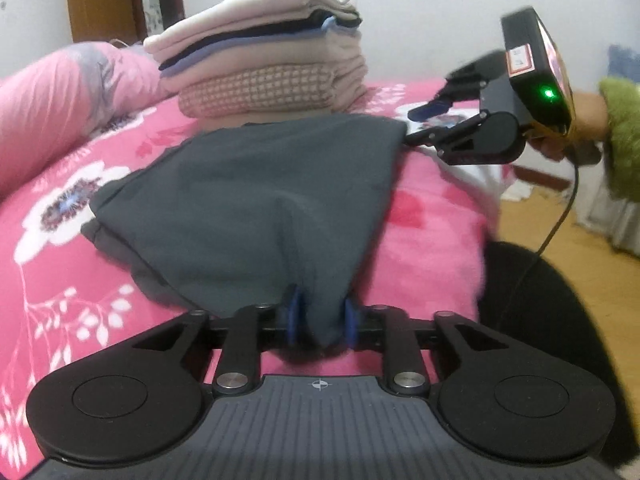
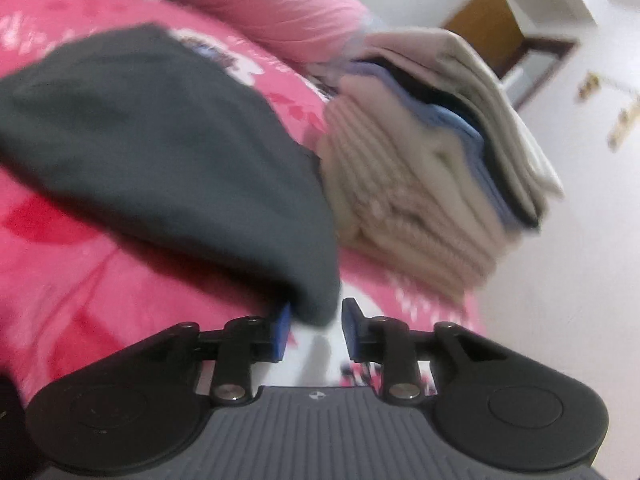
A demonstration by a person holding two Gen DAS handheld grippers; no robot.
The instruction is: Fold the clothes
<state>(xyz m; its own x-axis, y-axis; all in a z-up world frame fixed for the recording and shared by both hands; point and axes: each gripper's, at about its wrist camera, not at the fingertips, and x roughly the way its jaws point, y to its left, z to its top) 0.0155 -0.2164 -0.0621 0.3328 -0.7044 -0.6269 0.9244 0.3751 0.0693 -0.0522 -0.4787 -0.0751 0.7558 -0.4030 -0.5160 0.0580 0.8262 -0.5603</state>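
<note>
Dark grey soft-fabric garment (image 1: 256, 200) lies partly folded on pink floral bedspread (image 1: 52, 280), centre of left wrist view, its long axis running from lower centre of frame up toward upper right. L gripper (image 1: 319, 320) sits at the near (lower-centre) edge of the garment, blue pads clenched on a bunched fold of grey cloth. R gripper (image 1: 416, 126) is at the far corner, centre right of same view, held by a hand (image 1: 576, 136) in a fuzzy green sleeve (image 1: 622, 136). In right wrist view the R gripper (image 2: 314, 330) shows jaws parted with a clear gap; grey corner (image 2: 316, 300) rests against the left blue pad, the other pad stands apart, so judged released, not gripping. Key relation: the two tongs stand at opposite ends of the garment's long axis, L end held, R end free; L is the only one with cloth in hand. Stack of folded beige, blue and black clothes (image 1: 272, 64) stands just beyond the garment, upper centre, touching or nearly so at its far edge. Fits either a fold just laid or a corner about to be taken; can't settle which. Writing: white label w/ red border on R gripper body (image 1: 520, 58), chars too blurred to read. No brands legible. Right wrist view motion-blurred.
</note>
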